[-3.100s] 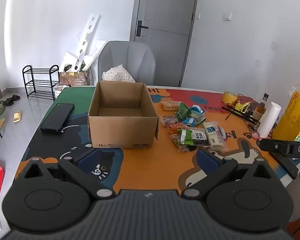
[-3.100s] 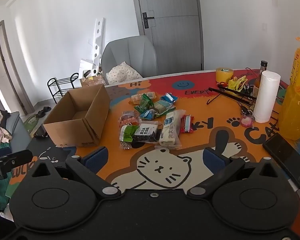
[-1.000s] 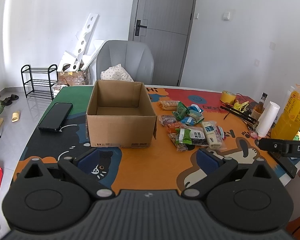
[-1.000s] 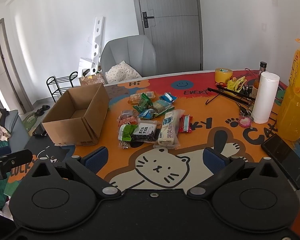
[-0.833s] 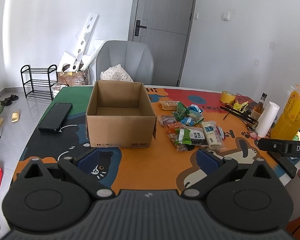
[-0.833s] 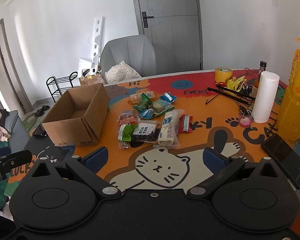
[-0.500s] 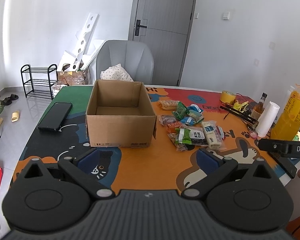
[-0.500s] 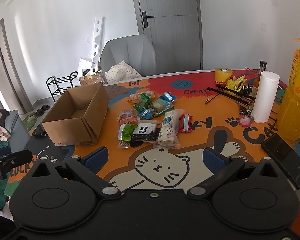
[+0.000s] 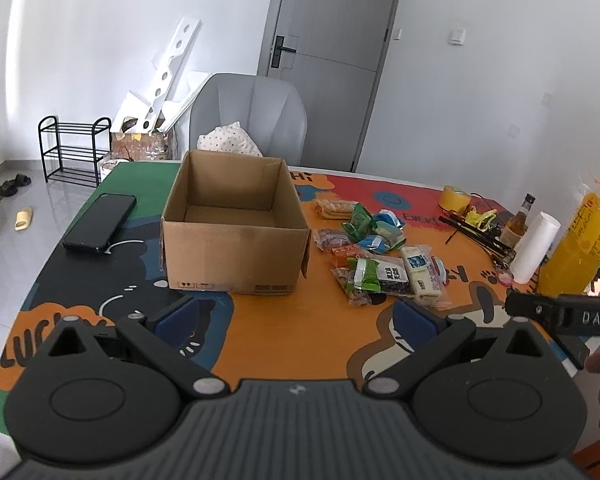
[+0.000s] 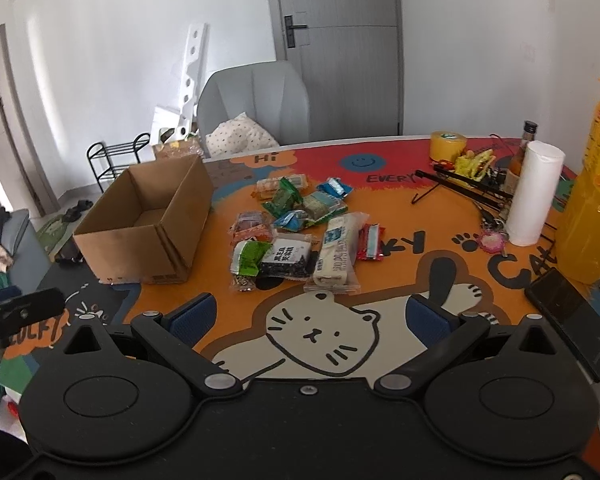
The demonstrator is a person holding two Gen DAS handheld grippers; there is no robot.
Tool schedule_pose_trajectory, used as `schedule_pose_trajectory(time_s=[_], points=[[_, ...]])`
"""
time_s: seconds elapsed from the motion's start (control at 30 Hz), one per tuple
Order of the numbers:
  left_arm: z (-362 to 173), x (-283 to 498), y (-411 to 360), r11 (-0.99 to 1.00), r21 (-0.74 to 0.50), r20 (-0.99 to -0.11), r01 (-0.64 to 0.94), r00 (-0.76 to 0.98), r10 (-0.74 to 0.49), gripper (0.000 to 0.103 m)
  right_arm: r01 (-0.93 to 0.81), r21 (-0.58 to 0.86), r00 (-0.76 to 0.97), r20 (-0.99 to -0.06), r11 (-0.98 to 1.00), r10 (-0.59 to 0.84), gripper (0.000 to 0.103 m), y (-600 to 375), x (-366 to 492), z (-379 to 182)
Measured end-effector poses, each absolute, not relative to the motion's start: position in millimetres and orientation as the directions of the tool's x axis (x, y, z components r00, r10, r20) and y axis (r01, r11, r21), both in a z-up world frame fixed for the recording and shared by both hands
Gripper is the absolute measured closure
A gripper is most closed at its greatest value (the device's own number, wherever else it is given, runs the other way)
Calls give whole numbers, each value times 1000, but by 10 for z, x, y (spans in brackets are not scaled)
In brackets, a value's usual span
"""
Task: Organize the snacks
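Note:
An open, empty cardboard box (image 9: 236, 222) stands on the colourful table mat; it also shows in the right wrist view (image 10: 148, 224). A pile of several wrapped snacks (image 9: 380, 256) lies just right of the box, seen too in the right wrist view (image 10: 300, 232); it includes a long white packet (image 10: 336, 254) and a green packet (image 10: 248, 258). My left gripper (image 9: 296, 318) is open and empty, held above the near table edge in front of the box. My right gripper (image 10: 310, 316) is open and empty, near the table's front, short of the snacks.
A black phone (image 9: 100, 222) lies left of the box. A paper roll (image 10: 534, 192), a yellow bottle (image 10: 588, 208), a tape roll (image 10: 446, 146), a small brown bottle and a second phone (image 10: 572, 316) sit at the right. A grey chair (image 9: 252, 116) stands behind the table.
Both grippers have barely shifted; the view has risen a touch. Nothing on the table has moved, and both grippers stay open.

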State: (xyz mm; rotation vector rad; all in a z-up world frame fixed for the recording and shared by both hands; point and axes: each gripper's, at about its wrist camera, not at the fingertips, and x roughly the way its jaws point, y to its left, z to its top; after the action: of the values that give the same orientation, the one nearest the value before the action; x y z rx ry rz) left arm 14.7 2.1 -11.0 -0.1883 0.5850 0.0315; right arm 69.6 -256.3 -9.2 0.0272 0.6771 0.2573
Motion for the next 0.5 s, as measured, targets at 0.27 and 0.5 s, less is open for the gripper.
schedule_pose_trajectory(time_s=[0.27, 0.5], points=[[-240, 336, 10, 981, -173, -556, -85, 831, -26, 1, -225, 98, 739, -632, 969, 235, 0, -2544, 854, -254], [-351, 516, -36, 979, -188, -559, -78, 828, -42, 3, -202, 108, 734, -642, 973, 224, 0, -2637, 1036, -421]])
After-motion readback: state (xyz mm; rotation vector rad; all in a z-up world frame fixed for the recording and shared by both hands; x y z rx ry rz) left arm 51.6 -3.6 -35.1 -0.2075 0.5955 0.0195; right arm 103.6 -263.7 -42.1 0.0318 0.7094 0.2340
